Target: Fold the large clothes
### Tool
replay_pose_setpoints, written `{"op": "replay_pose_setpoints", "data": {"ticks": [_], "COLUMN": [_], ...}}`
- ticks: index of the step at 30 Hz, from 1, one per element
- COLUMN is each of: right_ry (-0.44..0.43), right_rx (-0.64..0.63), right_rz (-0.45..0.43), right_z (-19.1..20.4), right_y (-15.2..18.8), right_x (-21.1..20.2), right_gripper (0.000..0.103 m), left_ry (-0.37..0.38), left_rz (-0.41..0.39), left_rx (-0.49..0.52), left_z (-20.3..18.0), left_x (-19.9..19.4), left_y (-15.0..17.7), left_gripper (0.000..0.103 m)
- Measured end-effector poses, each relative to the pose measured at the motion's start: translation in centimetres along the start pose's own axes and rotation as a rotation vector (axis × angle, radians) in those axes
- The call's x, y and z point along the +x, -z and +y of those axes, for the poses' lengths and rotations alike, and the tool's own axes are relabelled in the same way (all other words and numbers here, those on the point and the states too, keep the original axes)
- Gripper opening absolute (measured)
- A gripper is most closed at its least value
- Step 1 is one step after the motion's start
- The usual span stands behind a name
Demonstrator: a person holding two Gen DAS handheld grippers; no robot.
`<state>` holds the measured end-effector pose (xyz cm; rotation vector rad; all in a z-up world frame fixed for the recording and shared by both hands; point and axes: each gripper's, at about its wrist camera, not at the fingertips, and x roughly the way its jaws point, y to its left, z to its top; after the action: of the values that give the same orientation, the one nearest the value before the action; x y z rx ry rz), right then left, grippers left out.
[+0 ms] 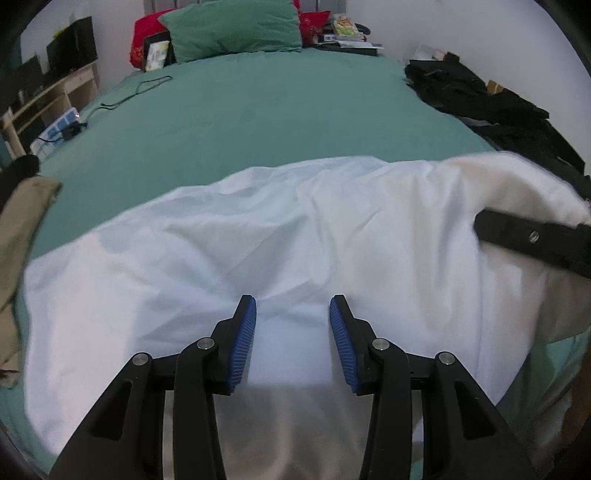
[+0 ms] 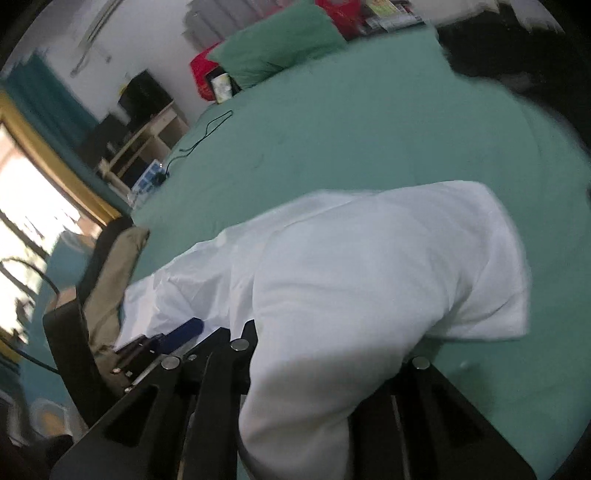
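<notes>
A large white garment (image 1: 280, 236) lies spread across the near part of a green bed (image 1: 266, 110). My left gripper (image 1: 293, 314) is open just above the garment's near edge, blue pads (image 1: 245, 339) apart, holding nothing. My right gripper (image 1: 532, 240) reaches in from the right over the cloth's raised right end. In the right wrist view the white garment (image 2: 369, 288) drapes over my right gripper (image 2: 325, 354) and hides its fingertips; the cloth appears pinched and lifted there. The left gripper shows low at the left in the right wrist view (image 2: 162, 347).
A green pillow (image 1: 236, 29) and red items (image 1: 147, 37) sit at the headboard. Black clothes (image 1: 480, 96) lie along the right edge. A tan garment (image 1: 22, 229) lies at the left. A black cable (image 1: 140, 88) and a power strip (image 1: 55, 129) are at the far left.
</notes>
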<state>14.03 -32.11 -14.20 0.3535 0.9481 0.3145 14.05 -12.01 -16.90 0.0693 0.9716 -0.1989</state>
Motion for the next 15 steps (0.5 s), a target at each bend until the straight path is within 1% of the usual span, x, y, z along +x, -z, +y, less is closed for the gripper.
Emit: {"op": "replay_pose_setpoints", "data": {"ticks": [4, 6, 10, 12, 15], "right_ry": [0.076, 0.12, 0.18, 0.203, 0.214], "right_rx": [-0.111, -0.175, -0.289, -0.355, -0.426], "right_rz": [-0.01, -0.008, 0.016, 0.039, 0.08], "right_z": [3.6, 5.9, 9.9, 12.2, 14.9], "right_y": [-0.6, -0.8, -0.9, -0.7, 0.0], "right_x": [-0.5, -0.2, 1.1, 2.4, 4.2], "right_gripper": [0.017, 0.017, 0.017, 0.019, 0.02], "left_ry": [-0.021, -0.031, -0.072, -0.102, -0.139], "left_rz": [-0.077, -0.102, -0.124, -0.138, -0.149], "left_rx": [-0.05, -0.087, -0.21, -0.221, -0.205], "left_z": [3.6, 5.5, 11.5, 13.5, 16.7], "left_x": [-3.2, -4.5, -6.6, -7.2, -8.1], "left_y": [0.2, 0.6, 2.3, 2.9, 3.8], "left_gripper": [0.044, 0.044, 0.044, 0.044, 0.044]}}
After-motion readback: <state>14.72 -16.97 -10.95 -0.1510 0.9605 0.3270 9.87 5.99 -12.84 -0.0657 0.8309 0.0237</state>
